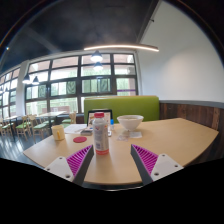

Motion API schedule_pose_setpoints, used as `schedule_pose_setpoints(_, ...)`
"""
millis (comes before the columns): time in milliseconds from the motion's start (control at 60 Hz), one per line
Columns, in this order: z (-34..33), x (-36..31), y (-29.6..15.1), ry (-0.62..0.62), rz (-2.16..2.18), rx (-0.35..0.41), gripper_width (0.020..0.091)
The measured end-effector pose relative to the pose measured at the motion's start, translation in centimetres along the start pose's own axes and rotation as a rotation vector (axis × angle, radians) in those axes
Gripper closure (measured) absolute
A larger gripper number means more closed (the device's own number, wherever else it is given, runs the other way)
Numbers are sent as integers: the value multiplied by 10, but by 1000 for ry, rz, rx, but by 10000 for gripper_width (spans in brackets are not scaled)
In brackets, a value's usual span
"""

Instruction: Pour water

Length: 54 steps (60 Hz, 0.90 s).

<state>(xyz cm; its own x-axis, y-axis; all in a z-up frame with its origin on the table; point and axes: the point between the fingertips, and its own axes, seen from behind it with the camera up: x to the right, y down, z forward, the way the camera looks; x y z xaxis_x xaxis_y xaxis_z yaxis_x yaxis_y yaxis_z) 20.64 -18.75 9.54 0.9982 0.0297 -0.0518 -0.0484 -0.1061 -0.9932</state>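
Note:
A clear plastic bottle (100,134) with a red cap and a red-and-white label stands upright on the light wooden table (160,135), just ahead of my left finger. A white bowl (130,123) sits farther back, beyond the bottle and to its right. My gripper (112,160) is open, its two purple pads (146,157) spread wide over the table's near part, with nothing between them. The bottle stands beyond the fingertips, apart from both.
A yellowish cup (58,131) stands at the left on the table, with a pink round object (79,139) lying near it. A laptop or dark object (98,116) stands behind the bottle. A green sofa (120,104) and large windows (80,85) lie beyond.

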Motion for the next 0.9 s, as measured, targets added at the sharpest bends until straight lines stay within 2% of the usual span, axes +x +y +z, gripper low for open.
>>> schedule_pose_setpoints(300,136,-37,-7,14,-50,-41,273)
schedule_pose_setpoints(450,186,-40,-17,58,-87,-15,287)
schedule_pose_setpoints(483,195,-41,-16,65,-90,-17,330)
schedule_pose_setpoints(533,208,-42,-14,67,-96,-17,557)
schedule_pose_setpoints(750,219,-37,-16,119,-40,56,637)
schedule_pose_setpoints(850,222,-40,-17,125,-65,66,694)
schedule_pose_setpoints(900,222,-40,-19,126,-76,62,698)
